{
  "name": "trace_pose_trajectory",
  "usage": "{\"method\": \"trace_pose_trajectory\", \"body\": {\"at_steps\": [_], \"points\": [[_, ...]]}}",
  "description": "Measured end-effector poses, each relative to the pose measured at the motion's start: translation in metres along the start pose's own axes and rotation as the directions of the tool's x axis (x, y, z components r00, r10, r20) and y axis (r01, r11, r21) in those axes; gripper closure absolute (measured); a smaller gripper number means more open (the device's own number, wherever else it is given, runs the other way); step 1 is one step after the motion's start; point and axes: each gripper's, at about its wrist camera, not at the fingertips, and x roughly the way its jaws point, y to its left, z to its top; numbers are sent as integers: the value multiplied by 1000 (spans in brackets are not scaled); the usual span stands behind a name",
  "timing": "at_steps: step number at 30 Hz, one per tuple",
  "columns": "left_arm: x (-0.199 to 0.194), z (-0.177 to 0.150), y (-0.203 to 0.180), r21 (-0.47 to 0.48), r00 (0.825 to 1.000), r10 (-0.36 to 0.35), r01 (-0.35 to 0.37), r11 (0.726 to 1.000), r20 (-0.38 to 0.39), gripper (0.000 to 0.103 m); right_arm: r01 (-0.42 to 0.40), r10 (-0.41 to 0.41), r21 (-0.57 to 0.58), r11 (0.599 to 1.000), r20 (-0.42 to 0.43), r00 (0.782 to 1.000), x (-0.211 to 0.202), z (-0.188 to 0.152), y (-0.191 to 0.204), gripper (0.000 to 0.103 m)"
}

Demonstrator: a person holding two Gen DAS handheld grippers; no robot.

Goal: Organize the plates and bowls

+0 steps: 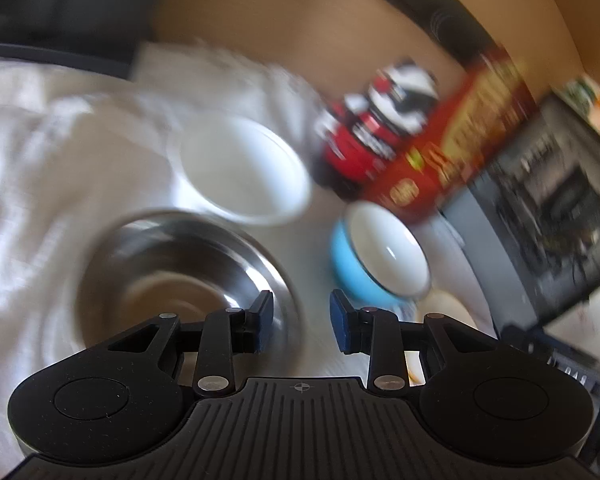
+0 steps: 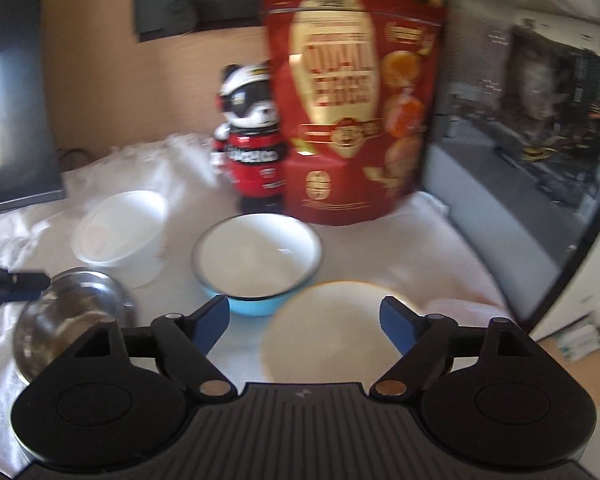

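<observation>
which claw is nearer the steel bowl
Left. The left claw hangs open right over the steel bowl's near rim, holding nothing. The right claw is open above the white plate, with that bowl off to its left.

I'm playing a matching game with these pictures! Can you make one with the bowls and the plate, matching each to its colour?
Things:
1. metal bowl
2. enamel bowl
3. plastic tub
4. plate

Colours:
A. white all over
B. shiny silver
C. cream with a tan rim
D. blue outside, white inside

Pairs: 1-B, 2-D, 3-A, 4-C
</observation>
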Motion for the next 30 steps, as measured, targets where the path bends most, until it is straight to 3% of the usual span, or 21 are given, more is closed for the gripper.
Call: {"method": "trace_pose_trajectory", "body": {"at_steps": [5, 10, 18, 21, 23, 30], "points": [[33, -12, -48, 0, 997, -24, 24, 1000, -70, 69, -34, 36, 50, 998, -25, 999, 8, -8, -51, 17], [52, -26, -91, 49, 994, 13, -7, 999, -111, 69, -39, 39, -3, 999, -21, 999, 20, -15, -95, 17], [82, -39, -127, 46, 991, 77, -73, 996, -105, 69, -115, 114, -5, 993, -104, 988, 53, -17, -145, 18], [99, -45, -131, 50, 981, 158, -153, 987, -110, 69, -191, 188, -6, 982, -122, 975, 70, -15, -151, 27], [111, -50, -130, 22, 977, 165, -164, 986, -135, 69, -229, 224, -13, 973, -156, 962, 86, -12, -151, 39], [142, -59, -130, -15, 964, 178, -185, 983, -197, 70, -301, 279, -55, 952, -254, 926, 129, -9, -138, 63]]}}
